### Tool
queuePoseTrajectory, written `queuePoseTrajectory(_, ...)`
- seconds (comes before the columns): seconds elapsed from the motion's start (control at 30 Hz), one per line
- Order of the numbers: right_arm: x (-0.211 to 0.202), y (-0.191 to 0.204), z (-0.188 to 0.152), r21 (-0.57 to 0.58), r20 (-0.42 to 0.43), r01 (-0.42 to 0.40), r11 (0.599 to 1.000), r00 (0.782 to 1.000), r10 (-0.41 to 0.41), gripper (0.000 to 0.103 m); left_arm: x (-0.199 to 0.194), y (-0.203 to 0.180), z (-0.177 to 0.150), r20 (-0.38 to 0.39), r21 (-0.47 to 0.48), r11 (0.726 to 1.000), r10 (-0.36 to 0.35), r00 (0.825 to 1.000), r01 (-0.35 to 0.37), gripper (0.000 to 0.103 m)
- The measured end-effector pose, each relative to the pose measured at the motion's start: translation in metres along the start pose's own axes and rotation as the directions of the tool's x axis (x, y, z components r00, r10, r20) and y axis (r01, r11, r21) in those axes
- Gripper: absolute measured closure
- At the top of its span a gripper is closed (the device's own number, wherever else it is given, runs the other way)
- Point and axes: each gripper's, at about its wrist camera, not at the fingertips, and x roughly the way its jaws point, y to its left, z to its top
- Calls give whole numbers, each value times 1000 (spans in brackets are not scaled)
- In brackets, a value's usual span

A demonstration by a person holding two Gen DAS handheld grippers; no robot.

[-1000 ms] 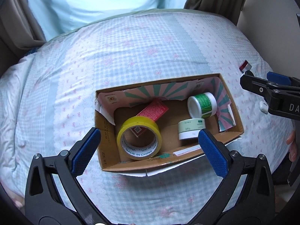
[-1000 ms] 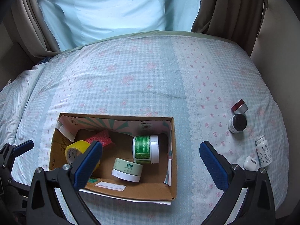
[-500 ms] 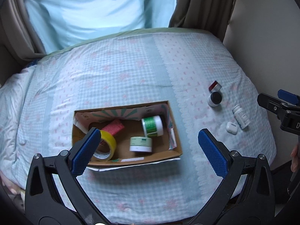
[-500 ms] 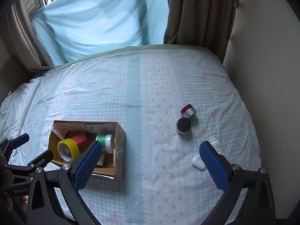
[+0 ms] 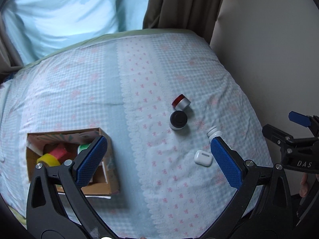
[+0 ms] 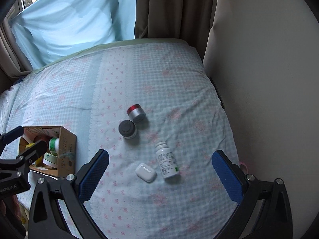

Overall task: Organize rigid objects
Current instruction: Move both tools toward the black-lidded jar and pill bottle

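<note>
Partly hidden behind the wide-open, empty left gripper (image 5: 157,159), the white bottle (image 6: 167,161) shows whole under the right gripper (image 6: 160,167), equally spread and empty

A bed (image 6: 179,75) covered in a pale blue gingham quilt with pink bows and a white lace-edged strip carries everything. Near its front left edge sits an open cardboard box (image 6: 66,149). Towards the right side lie a silver jar with a red lid (image 6: 136,113) tipped on its side, a black-lidded jar (image 6: 127,129) just beside it, and nearer the front edge a white pill bottle (image 6: 167,160) lying flat next to a white earbud case (image 6: 145,172).
</note>
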Motion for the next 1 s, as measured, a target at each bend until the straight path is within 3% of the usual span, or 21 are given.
queuePoseTrajectory(0.17,46,-17,-10,-38,-70,11,999,997,-14,0,56,-20,7,-46,-1,1000,1,999,-1,0)
queuePoseTrajectory(0.37,104,-31,-24,-7,-147,-26,1000,989,25,0,124,-29,12,-115,22,1000,7,993,-5,0)
queuePoseTrajectory(0.67,170,-30,-37,-14,-224,-54,998,973,50,0,205,-41,10,-160,83,996,33,987,-20,0)
queuePoseTrajectory(0.93,212,-28,-57,8,-225,-64,998,972,65,0,256,-56,-3,-158,146,989,35,987,-12,0)
queuePoseTrajectory(1.0,219,-27,-61,9,-220,-66,998,973,66,6,266,-60,-6,-156,156,988,34,987,-9,0)
